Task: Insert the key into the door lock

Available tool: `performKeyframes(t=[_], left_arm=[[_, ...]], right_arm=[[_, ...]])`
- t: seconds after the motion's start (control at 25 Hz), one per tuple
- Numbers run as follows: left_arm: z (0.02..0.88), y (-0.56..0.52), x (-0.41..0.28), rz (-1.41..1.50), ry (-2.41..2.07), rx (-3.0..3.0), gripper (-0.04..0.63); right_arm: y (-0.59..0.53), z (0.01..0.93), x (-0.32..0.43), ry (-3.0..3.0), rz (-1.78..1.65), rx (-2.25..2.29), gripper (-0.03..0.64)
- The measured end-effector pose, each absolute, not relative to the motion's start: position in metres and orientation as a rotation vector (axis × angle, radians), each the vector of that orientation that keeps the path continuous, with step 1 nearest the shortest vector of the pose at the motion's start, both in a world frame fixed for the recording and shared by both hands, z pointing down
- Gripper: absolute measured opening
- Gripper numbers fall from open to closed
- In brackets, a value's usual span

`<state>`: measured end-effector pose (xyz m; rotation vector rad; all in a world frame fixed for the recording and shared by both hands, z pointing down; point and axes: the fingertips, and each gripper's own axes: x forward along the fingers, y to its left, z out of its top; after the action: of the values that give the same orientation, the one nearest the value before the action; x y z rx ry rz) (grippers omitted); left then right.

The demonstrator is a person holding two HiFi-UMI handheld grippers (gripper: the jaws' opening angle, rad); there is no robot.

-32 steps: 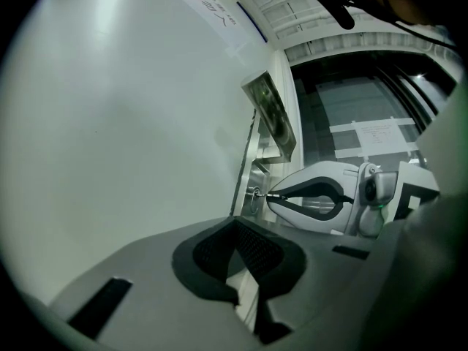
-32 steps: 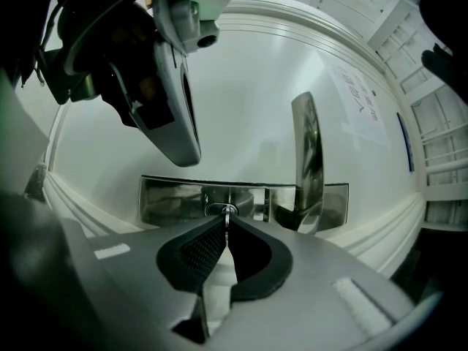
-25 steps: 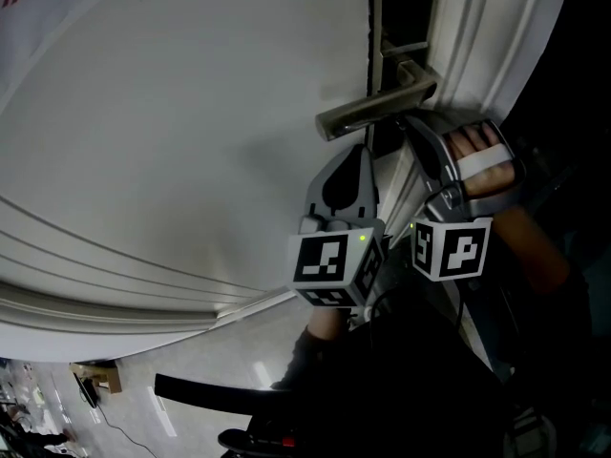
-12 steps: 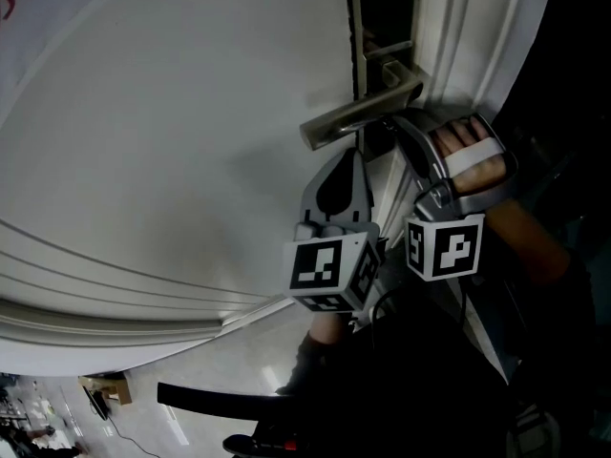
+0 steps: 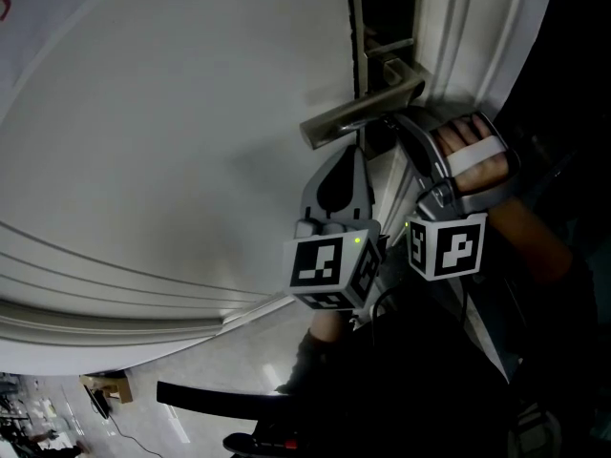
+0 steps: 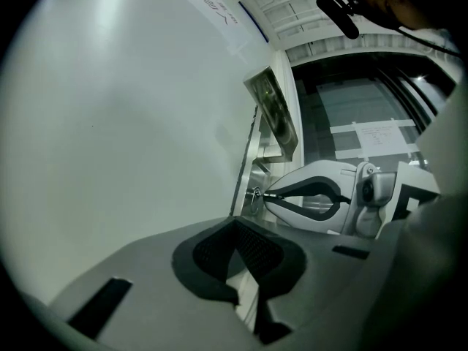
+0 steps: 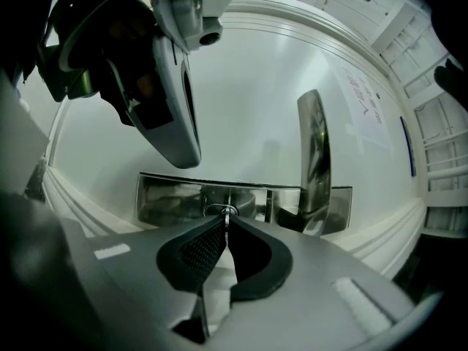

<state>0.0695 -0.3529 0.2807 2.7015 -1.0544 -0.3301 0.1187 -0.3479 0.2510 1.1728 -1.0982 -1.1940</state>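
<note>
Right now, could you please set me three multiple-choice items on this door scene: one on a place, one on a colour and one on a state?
1. Where is the key?
A) in the right tongs, at the lock
B) lying on the floor
C) hanging from the handle

2. What colour is the door?
A) red
B) white
C) black

3. How are the left tongs?
A) wide open
B) shut on the key
C) shut and empty

Answers:
1 A: the right gripper view shows the key pinched right at the lock.
2 B: the door panel is white in the head view.
3 C: their pads meet with nothing between.
</note>
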Motion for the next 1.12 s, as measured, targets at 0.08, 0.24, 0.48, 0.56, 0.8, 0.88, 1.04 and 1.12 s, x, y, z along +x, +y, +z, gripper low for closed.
performKeyframes(t=[0.08,0.24,0.48,0.56,0.8,0.88,1.04,1.12], left_arm=[[0.280,-0.353,0.070,-0.331,-1.053,2.702,0.000],[0.280,-0.353,0.069,-0.333,-1.048,2.700,0.000],[0.280,-0.349,0.073,-0.297,-1.033,2.681,0.000],[0.278,-0.349,0.074,-0.320,-1.032,2.697,0.000],[0.282,-0.346,0.071,-0.307,-1.060,2.684,0.000],[0.284,-0.345,0.070,-0.298,-1.069,2.684,0.000],[0.285,-0.345,0.067,-0.289,-1.093,2.686,0.000],[0.285,-0.345,0.065,-0.292,-1.106,2.686,0.000]], right_arm=[[-0.348,0.251,0.119,-1.089,-1.196,1.171,0.011],[-0.349,0.252,0.118,-1.069,-1.194,1.166,0.011],[-0.350,0.251,0.118,-1.072,-1.187,1.171,0.011],[-0.350,0.251,0.118,-1.064,-1.188,1.176,0.012],[-0.346,0.253,0.118,-1.104,-1.200,1.232,0.014],[-0.345,0.253,0.119,-1.157,-1.195,1.270,0.014],[-0.341,0.257,0.120,-1.255,-1.155,1.287,0.017],[-0.336,0.257,0.125,-1.275,-1.139,1.303,0.017]])
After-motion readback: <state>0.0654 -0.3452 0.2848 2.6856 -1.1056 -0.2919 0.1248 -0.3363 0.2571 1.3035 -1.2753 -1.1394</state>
